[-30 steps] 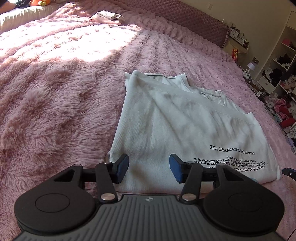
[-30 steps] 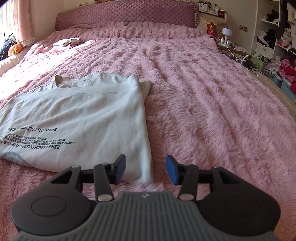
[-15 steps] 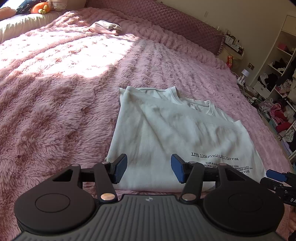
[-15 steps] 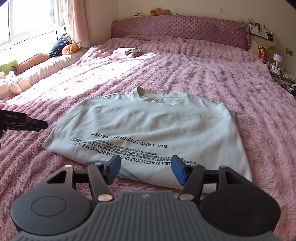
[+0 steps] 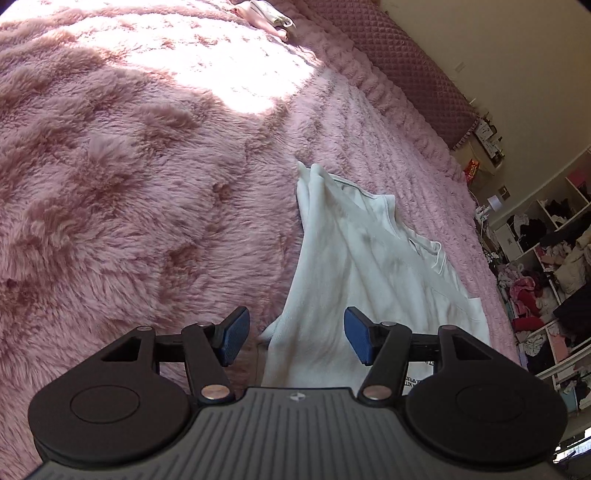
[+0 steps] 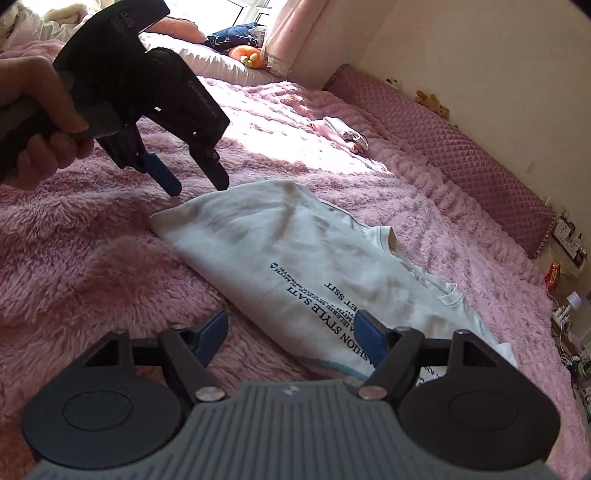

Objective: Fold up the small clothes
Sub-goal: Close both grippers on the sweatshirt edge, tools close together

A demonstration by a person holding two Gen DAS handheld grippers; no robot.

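Both views have swung since the earlier frames: the right gripper has come round from the shirt's long side to its printed end, rolled over, and the left gripper has shifted to the shirt's plain corner.

Left gripper: jaws apart and just been opening; blue pads well separated, nothing clamped. A corner of the white shirt shows in the gap beyond them, lying on the blanket, not pinched. In the right wrist view the same left gripper hangs from a hand at upper left, tips pointing down, just above the shirt's far corner; whether they touch the cloth I cannot tell.

Right gripper: jaws apart, also just been opening, wider than the left pair. Blue pads sit over the printed edge of the shirt; the cloth lies below them, not gripped.

Shirt: folded in at the sides into a long strip, flat on the pink fluffy blanket, dark lettering at the near end, collar toward the far side.

Outward: a small pink and white garment lies in the sun patch near the quilted headboard. Orange plush toy and dark blue cushion by the curtain. Open shelves stuffed with clothes at the right of the left wrist view.
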